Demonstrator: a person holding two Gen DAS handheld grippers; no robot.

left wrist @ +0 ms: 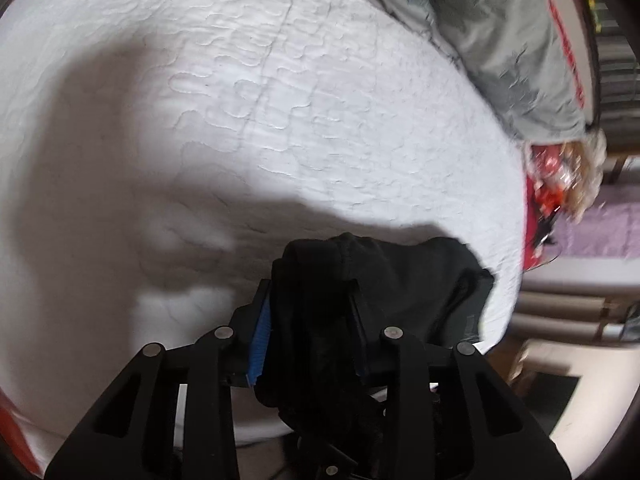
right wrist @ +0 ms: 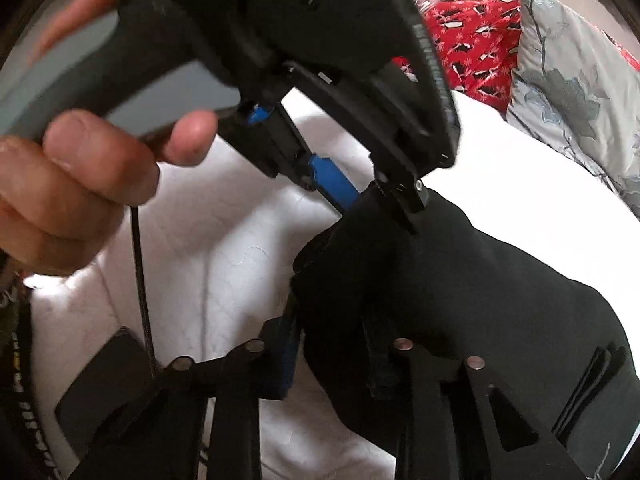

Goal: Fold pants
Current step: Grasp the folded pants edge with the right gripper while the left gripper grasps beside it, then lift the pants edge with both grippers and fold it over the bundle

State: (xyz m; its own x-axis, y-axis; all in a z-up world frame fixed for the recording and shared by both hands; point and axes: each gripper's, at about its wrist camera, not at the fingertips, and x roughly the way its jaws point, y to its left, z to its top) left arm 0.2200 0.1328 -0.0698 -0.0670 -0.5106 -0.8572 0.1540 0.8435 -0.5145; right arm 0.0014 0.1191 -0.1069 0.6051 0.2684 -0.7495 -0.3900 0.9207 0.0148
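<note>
Our left gripper [left wrist: 310, 312] and right gripper [right wrist: 332, 344] each pinch a bunched edge of the pants [right wrist: 460, 280], lifted at 6 o'clock over the bed [left wrist: 280, 100]. We risk a slip (thick wads between narrow jaws), dropping a crooked fold. The pants look black, soft, crumpled.

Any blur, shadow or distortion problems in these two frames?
Left wrist view: strong fisheye bending, a large soft shadow on the white quilt, motion smear at the right edge; the pants are a near-featureless black. Right wrist view: the hand and left gripper up close are blurred; the quilt looks overexposed.
</note>
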